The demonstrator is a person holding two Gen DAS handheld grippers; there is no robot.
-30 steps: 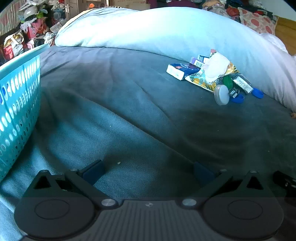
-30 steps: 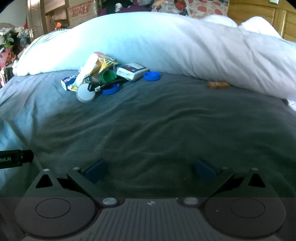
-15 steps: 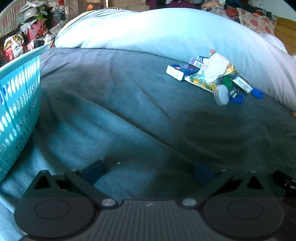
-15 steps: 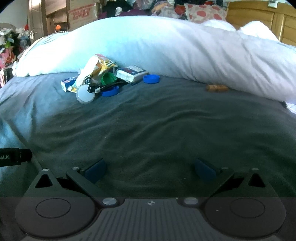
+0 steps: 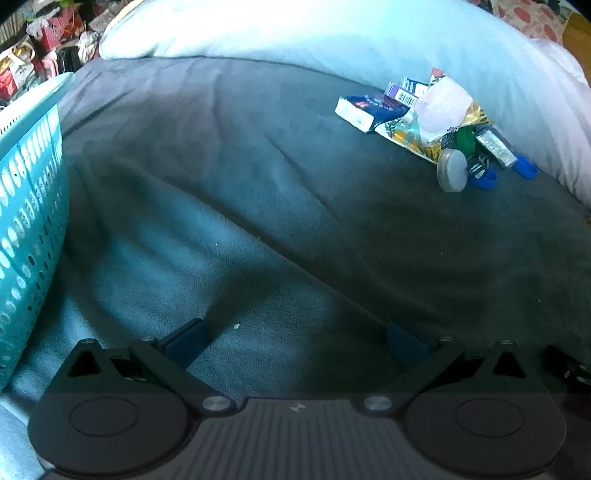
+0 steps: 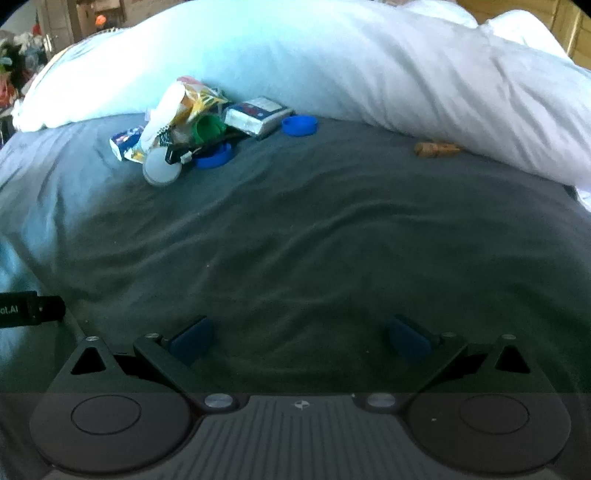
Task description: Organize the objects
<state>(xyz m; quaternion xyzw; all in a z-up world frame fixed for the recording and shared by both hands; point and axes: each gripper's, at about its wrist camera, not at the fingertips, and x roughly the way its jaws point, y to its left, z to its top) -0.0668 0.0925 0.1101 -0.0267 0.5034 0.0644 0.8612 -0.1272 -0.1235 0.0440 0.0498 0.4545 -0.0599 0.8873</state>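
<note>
Already both tongs are hanging released and empty over the dark bedsheet.

From the left wrist, the left gripper [image 5: 295,341] is sitting with its blue pads [image 5: 186,341] spread wide, nothing between them. A teal basket [image 5: 29,206] is standing just off its left side, near enough to serve as the drop point, I judge. The clutter pile [image 5: 436,122] is lying well ahead and to the right, against the white duvet [image 5: 295,33]: a box [image 5: 364,110] at its near-left edge, a crinkled wrapper [image 5: 424,129] in the middle, a grey disc [image 5: 451,170] leaning on its edge at the front, blue caps [image 5: 526,167] at the far right.

From the right wrist, the right gripper [image 6: 301,338] is likewise gaping with its pads [image 6: 410,338] apart. Here the pile is lying far ahead and to the left; a green cup [image 6: 207,129] is showing among the wrapper, a second box [image 6: 258,114] is resting beside a blue cap [image 6: 300,125], and a small brown piece [image 6: 436,148] is lying alone ahead to the right, touching the duvet.

Everything looks light. The boxes should be stiff enough to pinch across their thin sides; the wrapper is likely soft and slippery, so grasping a bunched fold seems safer. The caps are low and may sink into the sheet, so taking one by its rim looks best.
</note>
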